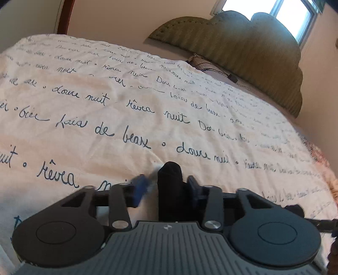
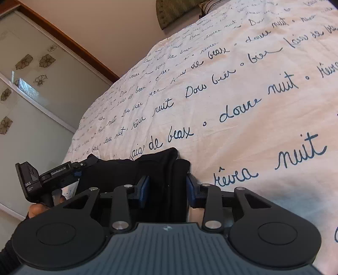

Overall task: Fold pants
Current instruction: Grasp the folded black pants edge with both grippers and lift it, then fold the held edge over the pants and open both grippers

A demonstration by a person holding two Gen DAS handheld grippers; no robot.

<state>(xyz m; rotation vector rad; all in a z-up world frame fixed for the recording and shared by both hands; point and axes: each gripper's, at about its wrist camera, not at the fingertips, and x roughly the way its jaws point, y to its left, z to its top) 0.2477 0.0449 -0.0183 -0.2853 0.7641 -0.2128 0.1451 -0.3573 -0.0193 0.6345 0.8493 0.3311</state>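
Right up close, the right gripper [image 2: 168, 187] had its two blue-padded fingers [image 2: 144, 187] pinching a thick bunch of the black fabric pants [image 2: 169, 169], several layers stacked up between the pads, so it looked like a fold edge or waistband gathered up on purpose so the whole thing could be carried in one go. The left gripper [image 1: 166, 186] was doing much the same: a dark column of the same cloth stood up between its fingers, the right pad snug against it, though the left pad was blurred and seemed a touch off the fabric, so I'd call it a grip but not a super clean one. Just left of the right fingers you could see the left gripper from the side, with cloth stretched between the two, which I'd guess was to keep the edge taut and straight for laying it down. Past both sets of fingertips was the white quilted bedspread with dark cursive lettering [image 1: 147, 95], wide open ahead of them, probably the landing spot. Farther out beyond the left fingers sat a green scalloped padded headboard [image 1: 243, 52], and above it a bright window [image 1: 266, 10].
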